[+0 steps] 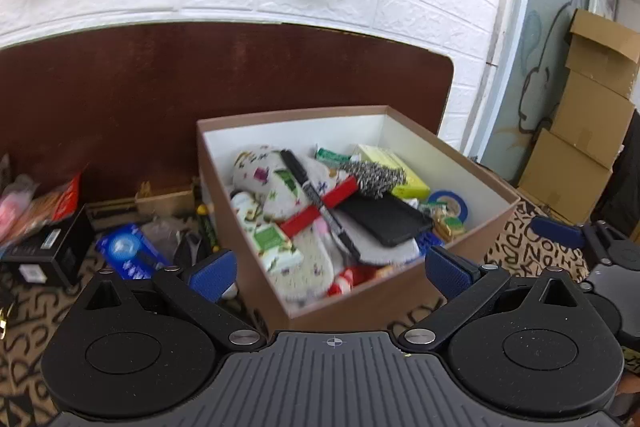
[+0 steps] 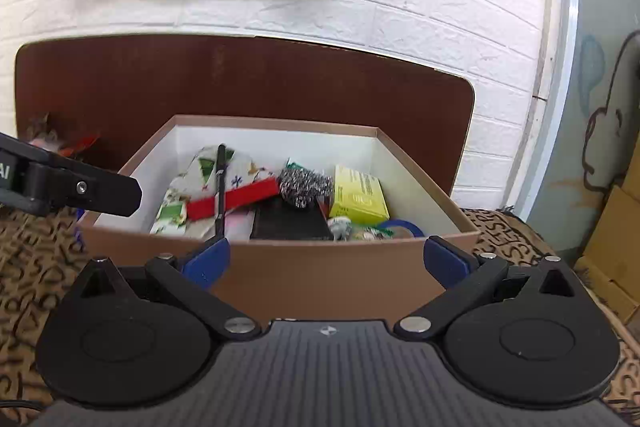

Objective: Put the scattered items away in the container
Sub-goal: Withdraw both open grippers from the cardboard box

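A brown cardboard box (image 1: 404, 297) with white inner walls sits on the patterned cloth and holds several items: a black marker (image 1: 316, 203), a red bar (image 1: 320, 207), a steel scourer (image 1: 374, 177), a yellow-green pack (image 1: 394, 167), a black pad (image 1: 384, 219) and a blue tape roll (image 1: 452, 203). My left gripper (image 1: 330, 269) is open and empty over the box's near wall. My right gripper (image 2: 326, 261) is open and empty just in front of the box (image 2: 320, 279). The marker (image 2: 219, 187) and scourer (image 2: 305, 187) show there too.
Left of the box lie a black carton (image 1: 48, 255), a blue packet (image 1: 132, 253), orange-red packets (image 1: 48, 207) and a small wooden box (image 1: 164, 201). A dark brown board (image 1: 200, 87) stands against the white brick wall. Stacked cardboard cartons (image 1: 584, 131) are at the right.
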Available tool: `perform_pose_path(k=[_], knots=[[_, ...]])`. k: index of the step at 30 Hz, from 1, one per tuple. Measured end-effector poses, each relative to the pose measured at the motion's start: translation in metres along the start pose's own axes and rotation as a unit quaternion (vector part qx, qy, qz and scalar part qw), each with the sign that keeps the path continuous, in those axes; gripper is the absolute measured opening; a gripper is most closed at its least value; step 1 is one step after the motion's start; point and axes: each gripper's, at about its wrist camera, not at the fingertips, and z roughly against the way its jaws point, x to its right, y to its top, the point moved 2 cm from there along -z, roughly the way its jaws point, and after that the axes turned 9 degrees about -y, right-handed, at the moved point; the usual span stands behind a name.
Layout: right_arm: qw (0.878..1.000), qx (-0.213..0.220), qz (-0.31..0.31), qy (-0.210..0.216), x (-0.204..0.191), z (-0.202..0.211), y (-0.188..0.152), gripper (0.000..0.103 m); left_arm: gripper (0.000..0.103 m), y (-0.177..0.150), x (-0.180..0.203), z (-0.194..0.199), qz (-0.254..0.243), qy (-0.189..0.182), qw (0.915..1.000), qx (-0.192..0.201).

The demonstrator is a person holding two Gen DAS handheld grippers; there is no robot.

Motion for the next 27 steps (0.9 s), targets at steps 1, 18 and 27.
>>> perform_pose_path(k=[1, 18, 27], knots=[[1.0, -0.002, 0.004, -0.001, 0.001, 0.005, -0.001, 0.103, 0.103, -0.003, 0.002, 0.004, -0.001, 0.005, 1.0, 0.0], [1.0, -0.002, 0.021, 0.002, 0.026, 0.084, -0.009, 0.103, 0.103, -0.031, 0.047, 0.058, -0.002, 0.053, 0.9985, -0.012], [1.0, -0.001, 0.02, -0.001, 0.03, 0.103, -0.017, 0.103, 0.103, -0.04, 0.066, 0.067, -0.033, 0.053, 0.9979, -0.02]])
